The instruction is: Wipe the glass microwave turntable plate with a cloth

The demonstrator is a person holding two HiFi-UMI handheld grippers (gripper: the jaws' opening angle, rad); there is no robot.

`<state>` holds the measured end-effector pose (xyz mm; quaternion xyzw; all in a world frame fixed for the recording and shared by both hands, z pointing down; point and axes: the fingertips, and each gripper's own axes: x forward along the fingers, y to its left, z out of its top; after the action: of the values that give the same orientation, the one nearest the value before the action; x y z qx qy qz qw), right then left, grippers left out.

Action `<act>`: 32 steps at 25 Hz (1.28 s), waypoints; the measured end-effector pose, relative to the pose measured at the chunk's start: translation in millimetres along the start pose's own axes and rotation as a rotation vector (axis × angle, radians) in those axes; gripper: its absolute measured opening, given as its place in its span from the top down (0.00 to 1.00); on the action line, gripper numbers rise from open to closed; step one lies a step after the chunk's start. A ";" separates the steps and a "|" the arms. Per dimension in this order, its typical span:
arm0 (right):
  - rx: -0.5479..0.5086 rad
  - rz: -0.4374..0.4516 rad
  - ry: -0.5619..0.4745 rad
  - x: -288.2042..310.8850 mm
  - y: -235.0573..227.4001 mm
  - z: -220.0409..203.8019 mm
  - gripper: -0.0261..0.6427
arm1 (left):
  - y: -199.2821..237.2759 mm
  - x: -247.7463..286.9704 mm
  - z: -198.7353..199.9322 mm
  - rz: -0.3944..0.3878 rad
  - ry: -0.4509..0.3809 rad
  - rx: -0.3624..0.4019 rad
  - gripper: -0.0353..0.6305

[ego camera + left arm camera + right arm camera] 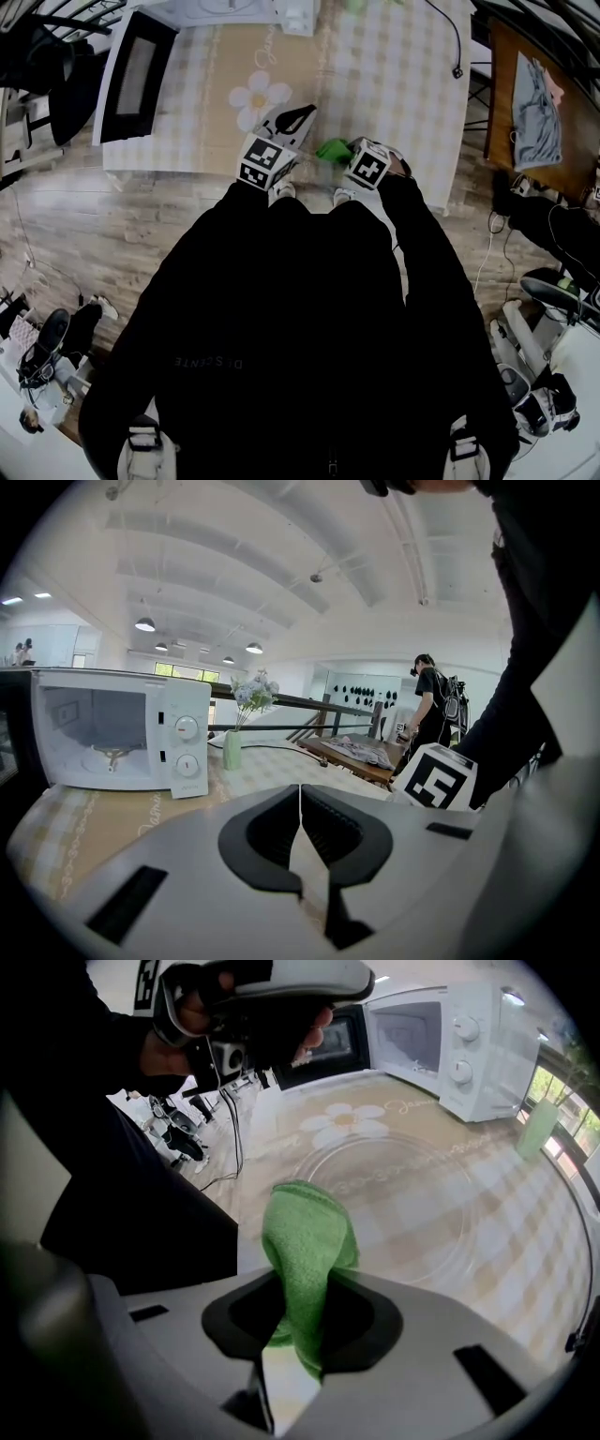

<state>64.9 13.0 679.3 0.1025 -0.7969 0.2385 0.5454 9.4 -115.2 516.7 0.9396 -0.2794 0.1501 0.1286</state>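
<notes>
Green fuzzy cloth (307,1232): clamped in right gripper (302,1290), frame centre.
Clear round glass turntable plate (422,1206): flat on checked table (530,1274), right of cloth.
Left gripper (300,803): jaws pressed together, empty.

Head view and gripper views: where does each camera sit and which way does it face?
Head view: on the head, steeply down on table, left gripper, right gripper; black torso shows.
Left gripper view: on left gripper, along shut jaws toward microwave; black sleeve shows.
Right gripper view: on right gripper, past green cloth in its jaws, toward glass plate; left hand shows.
Shared: both gripper views show the microwave.
</notes>
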 end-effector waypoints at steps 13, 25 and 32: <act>0.150 -0.233 -0.600 -144.0 -20.4 81.5 0.79 | -5.3 -34.9 64.8 -0.008 -0.117 0.076 0.91; 0.165 -0.333 -1.075 -308.6 -4.7 132.4 0.79 | -24.6 -80.9 157.1 -0.056 -0.276 0.095 0.91; 0.077 -0.401 -1.180 -364.7 18.9 146.2 0.79 | -47.8 -97.2 198.4 -0.069 -0.311 0.103 0.91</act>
<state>77.0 -77.9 296.7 0.3842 -0.9201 0.0630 0.0435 0.4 -93.8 291.8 0.9659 -0.2553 0.0123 0.0406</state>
